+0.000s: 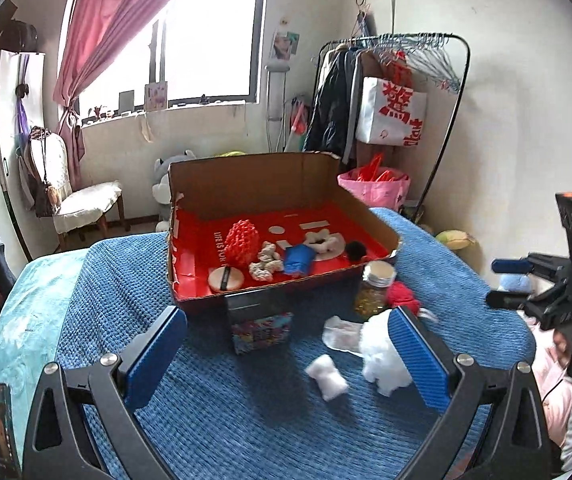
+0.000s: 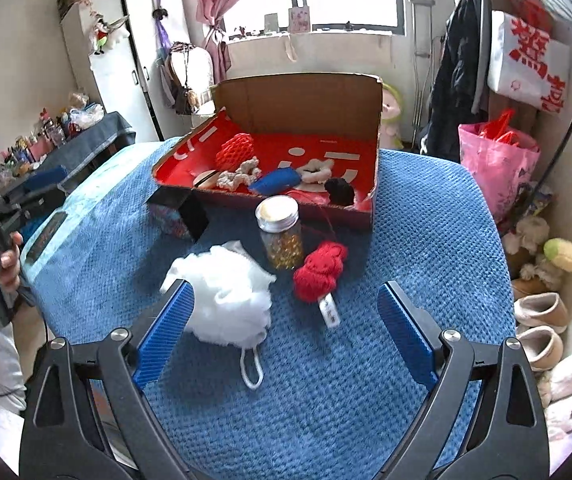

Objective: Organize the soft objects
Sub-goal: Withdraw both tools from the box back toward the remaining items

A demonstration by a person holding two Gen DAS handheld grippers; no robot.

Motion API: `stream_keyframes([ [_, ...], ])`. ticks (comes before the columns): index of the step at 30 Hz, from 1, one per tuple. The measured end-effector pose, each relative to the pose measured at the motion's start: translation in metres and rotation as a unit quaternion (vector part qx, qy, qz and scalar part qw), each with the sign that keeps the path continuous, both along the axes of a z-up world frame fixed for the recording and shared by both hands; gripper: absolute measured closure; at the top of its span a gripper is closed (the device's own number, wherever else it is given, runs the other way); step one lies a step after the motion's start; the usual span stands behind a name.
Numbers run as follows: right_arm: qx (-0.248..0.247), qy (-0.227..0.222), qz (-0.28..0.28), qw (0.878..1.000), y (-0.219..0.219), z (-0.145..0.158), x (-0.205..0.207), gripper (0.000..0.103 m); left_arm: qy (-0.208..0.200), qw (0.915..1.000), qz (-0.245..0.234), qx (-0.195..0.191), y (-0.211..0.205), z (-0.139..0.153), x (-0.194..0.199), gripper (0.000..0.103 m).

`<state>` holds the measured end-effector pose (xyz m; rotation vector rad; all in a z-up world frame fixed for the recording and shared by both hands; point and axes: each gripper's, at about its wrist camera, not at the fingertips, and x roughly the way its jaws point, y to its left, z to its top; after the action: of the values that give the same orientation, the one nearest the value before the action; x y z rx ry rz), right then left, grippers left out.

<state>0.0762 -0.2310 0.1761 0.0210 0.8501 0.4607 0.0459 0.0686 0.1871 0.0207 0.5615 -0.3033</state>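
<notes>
The left claw (image 1: 286, 354) stands wide with nothing between its blue ribbed pads (image 1: 157, 354), held above the blue waffle-weave blanket (image 1: 246, 420) that covers the bed. Just beside its right pad lie a fluffy white mesh bath pouf (image 1: 377, 354), a small white cotton roll (image 1: 326, 376) and a flat white cloth piece (image 1: 335, 334). The right claw (image 2: 286, 330) is likewise wide and empty, its left pad close beside the pouf, whether touching I cannot tell. A little further on sit a red knitted yarn bundle with a white tag (image 2: 319, 272) and a glass jar of yellow beads with a silver lid (image 2: 280, 232), the two almost touching. Behind them rests the shallow cardboard box with a red lining (image 2: 375, 184), its back flap upright. Inside lie a red crocheted net pouch (image 1: 241, 242), a cream crocheted scrunchie (image 1: 266, 266), a blue folded cloth (image 1: 297, 260), a white fluffy scrunchie (image 1: 325, 240), a black pom-pom (image 1: 355, 250) and a round beige powder puff (image 1: 226, 279).
</notes>
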Motion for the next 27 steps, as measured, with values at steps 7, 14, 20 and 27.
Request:
stream_keyframes([
  [7, 0.006, -0.028, -0.009, 1.0, 0.006, 0.0, -0.034, 0.009, -0.014, 0.9997, 0.015, -0.011, -0.004, 0.0, -0.027, 0.0],
  [14, 0.022, -0.072, -0.052, 0.996, 0.02, -0.018, -0.063, 0.009, -0.001, 0.9993, 0.034, -0.013, -0.02, -0.043, -0.035, 0.0],
  [20, 0.004, -0.108, -0.073, 0.991, 0.038, -0.037, -0.08, 0.004, 0.001, 0.9984, 0.049, -0.027, -0.026, -0.08, -0.035, 0.0],
  [27, -0.015, -0.129, -0.091, 0.987, 0.054, -0.058, -0.082, 0.004, -0.002, 0.9979, 0.061, -0.021, -0.034, -0.103, -0.032, 0.0],
])
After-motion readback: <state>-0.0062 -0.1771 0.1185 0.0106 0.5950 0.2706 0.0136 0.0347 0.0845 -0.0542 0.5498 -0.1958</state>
